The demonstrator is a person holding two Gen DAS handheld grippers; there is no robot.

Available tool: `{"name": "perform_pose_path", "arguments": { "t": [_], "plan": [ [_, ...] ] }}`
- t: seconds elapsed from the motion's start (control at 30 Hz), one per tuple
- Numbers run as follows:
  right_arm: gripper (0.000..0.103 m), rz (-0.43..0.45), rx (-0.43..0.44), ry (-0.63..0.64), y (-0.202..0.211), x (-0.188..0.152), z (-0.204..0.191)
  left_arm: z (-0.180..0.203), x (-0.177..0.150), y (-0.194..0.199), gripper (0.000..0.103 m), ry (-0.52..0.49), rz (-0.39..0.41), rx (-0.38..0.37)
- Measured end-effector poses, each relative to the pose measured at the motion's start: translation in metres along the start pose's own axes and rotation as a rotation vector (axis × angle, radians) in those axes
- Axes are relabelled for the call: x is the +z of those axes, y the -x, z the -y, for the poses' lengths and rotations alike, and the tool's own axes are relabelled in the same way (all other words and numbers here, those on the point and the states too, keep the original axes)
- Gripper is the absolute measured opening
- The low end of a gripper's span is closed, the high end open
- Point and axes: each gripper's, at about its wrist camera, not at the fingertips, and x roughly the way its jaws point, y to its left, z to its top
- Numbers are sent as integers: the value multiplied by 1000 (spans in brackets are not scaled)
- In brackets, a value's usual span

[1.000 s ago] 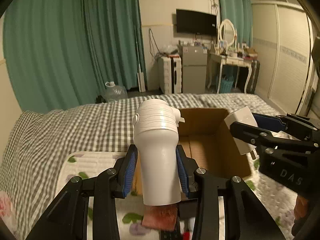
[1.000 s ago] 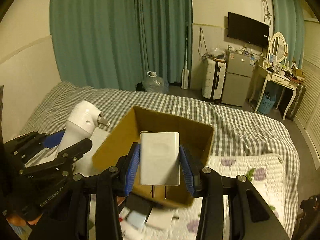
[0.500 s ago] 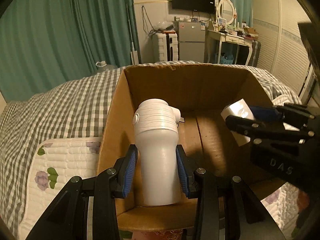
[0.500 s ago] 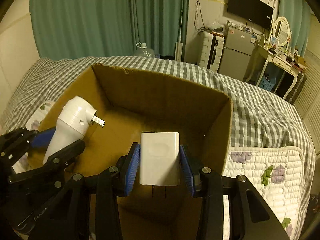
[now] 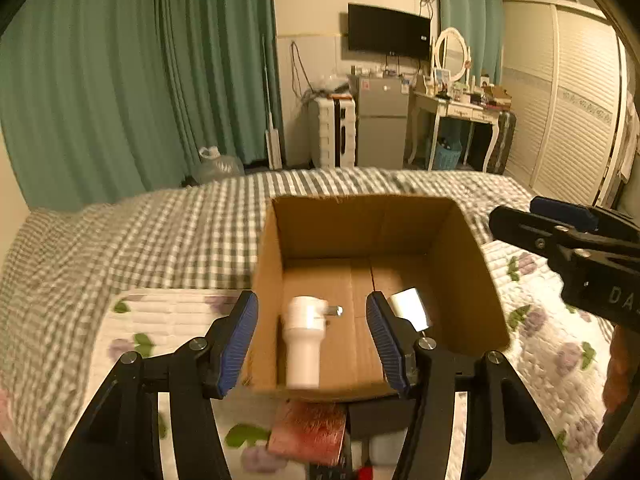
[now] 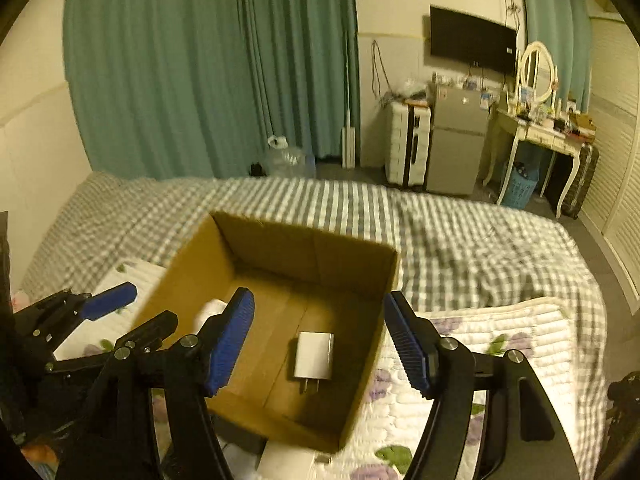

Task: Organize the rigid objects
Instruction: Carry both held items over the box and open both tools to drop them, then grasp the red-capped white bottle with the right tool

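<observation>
Lying on the cardboard box point(image 6: 362, 280) floor were the white adapter point(image 5: 303, 342), near its left wall, & the charger point(image 6: 314, 356); left gripper point(image 5: 312, 340) & right gripper point(image 6: 318, 340), both released, hovered above, jaws wide, prob. free for more items

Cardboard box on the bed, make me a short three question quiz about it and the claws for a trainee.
1. True or false: the white charger lies on the floor of the cardboard box.
2. Multiple choice: the left claw is A) shut on the white angled plug, B) open and holding nothing, C) out of view.
3. Fill in: in the left wrist view, the white angled plug lies in the box to the ____ of the charger.

Key:
1. True.
2. B. The right claw is open too, above the box.
3. Left.
</observation>
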Motion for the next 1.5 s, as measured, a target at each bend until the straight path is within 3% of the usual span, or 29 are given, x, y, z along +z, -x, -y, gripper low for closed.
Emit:
{"name": "perform_pose_path", "arguments": {
  "t": [0.27,0.47,0.63,0.77,0.93,1.03,1.27,1.43,1.5],
  "plan": [
    [74,52,26,84,88,-18,-28,-11,-34,69,62,16,9,12],
    [75,8,82,123,104,-64,-51,-18,-81,80,63,52,-36,26],
    [75,-96,133,139,72,-118,-65,-25,-128,62,63,78,-76,4],
    [75,-203,151,177,30,-156,-76,-31,-159,34,63,103,-168,-9],
    [75,-300,164,279,-10,-187,-95,-32,-174,19,63,90,-211,5],
    [73,-343,180,310,-25,-196,-101,-36,-177,14,63,95,-217,-2],
    [64,-404,109,337,-58,-203,-106,-40,-179,8,63,113,-246,1],
    [59,-410,98,356,-66,-204,-110,-38,-180,8,63,110,-249,16],
    [51,-402,98,349,-62,-204,-109,-39,-180,8,63,111,-250,26]
  ]
}}
